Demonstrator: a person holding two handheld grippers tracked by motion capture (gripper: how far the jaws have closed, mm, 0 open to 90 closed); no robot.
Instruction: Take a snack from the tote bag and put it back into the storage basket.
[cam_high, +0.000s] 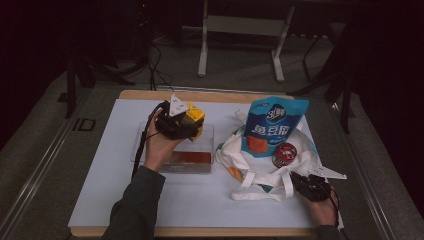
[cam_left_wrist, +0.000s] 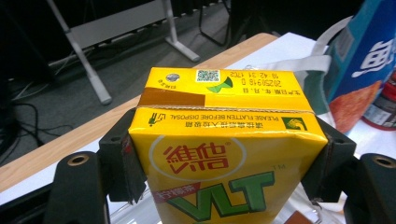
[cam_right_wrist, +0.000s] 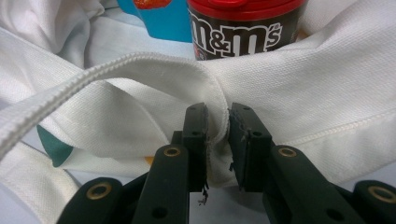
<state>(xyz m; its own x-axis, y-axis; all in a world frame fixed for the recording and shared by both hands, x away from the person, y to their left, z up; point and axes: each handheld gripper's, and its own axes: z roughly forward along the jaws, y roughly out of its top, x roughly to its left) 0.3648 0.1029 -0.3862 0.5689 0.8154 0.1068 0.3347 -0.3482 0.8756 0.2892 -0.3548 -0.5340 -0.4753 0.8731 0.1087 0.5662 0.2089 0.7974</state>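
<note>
My left gripper (cam_high: 192, 123) is shut on a yellow drink carton (cam_high: 195, 114) and holds it above a clear plastic box (cam_high: 208, 141). In the left gripper view the carton (cam_left_wrist: 219, 140) fills the gap between the black jaws of that gripper (cam_left_wrist: 225, 161), which press on its two sides. My right gripper (cam_high: 296, 179) is at the front right, shut on a fold of the white tote bag (cam_high: 260, 172). Up close, the pads of the right gripper (cam_right_wrist: 217, 122) pinch the bag's white fabric (cam_right_wrist: 289, 88). A blue snack pouch (cam_high: 272, 125) and a red-lidded M&M's can (cam_high: 284, 154) lie on the bag.
A white sheet (cam_high: 110, 170) covers the wooden table. The clear box holds something reddish-brown (cam_high: 192, 157). A metal stand (cam_high: 240, 30) is on the floor behind the table. The can (cam_right_wrist: 243, 28) and pouch (cam_right_wrist: 159, 18) lie just beyond the right gripper's jaws.
</note>
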